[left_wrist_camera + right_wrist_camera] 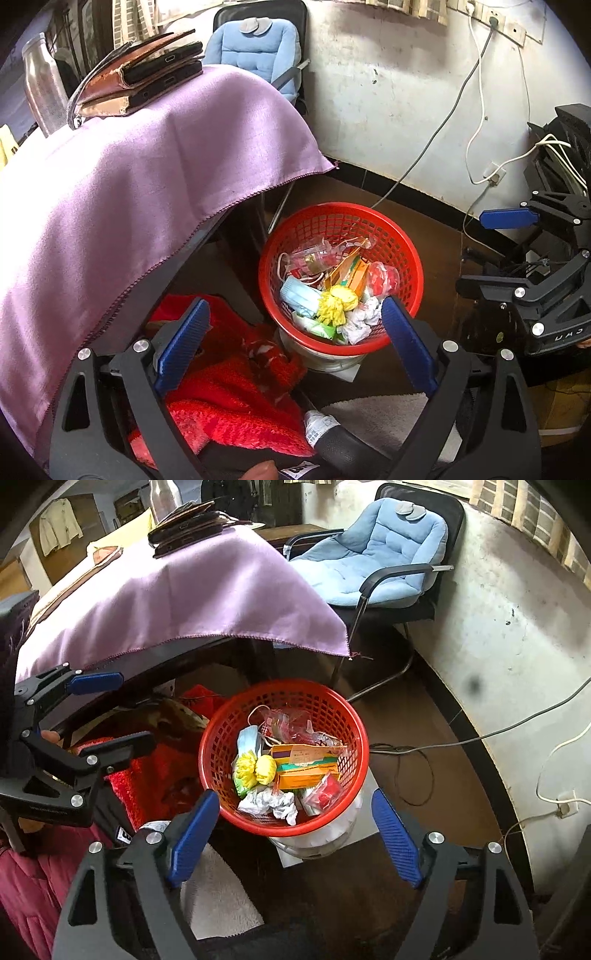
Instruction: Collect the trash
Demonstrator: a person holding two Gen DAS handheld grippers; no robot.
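right wrist view looks down on one red basket (pixel 284 694) standing on a pale tub (pixel 325 843) on the floor, just past the right gripper (pixel 295 842), whose two blue pads (pixel 192 843) stand wide apart with nothing between them; the basket's near rim sits in the gap above the fingertips, not touched by either pad

counted inside the basket: one crumpled white paper (pixel 269 803) nearest the gripper, two yellow wads (pixel 256 768) side by side, one blue face mask (pixel 246 740) against the left wall, one orange carton (pixel 303 766), one red packet (pixel 327 788) at the right, and some clear plastic wrap (pixel 291 725) at the far side; how many pieces of wrap cannot be told

left gripper (pixel 110 716) shows at the left edge of this view, its jaws also spread, empty

left wrist view has the same basket (pixel 340 218) ahead and a little right of the left gripper (pixel 295 325); its right pad (pixel 402 332) overlaps the basket's near rim in the picture, contact cannot be told, and the left pad (pixel 184 339) hangs over red fabric (pixel 229 398)

one purple cloth (pixel 147 177) covers the table beside the basket, with one stack of wallets and phones (pixel 144 74) and one metal bottle (pixel 40 81) on it; one chair with a blue cushion (pixel 376 554) stands behind
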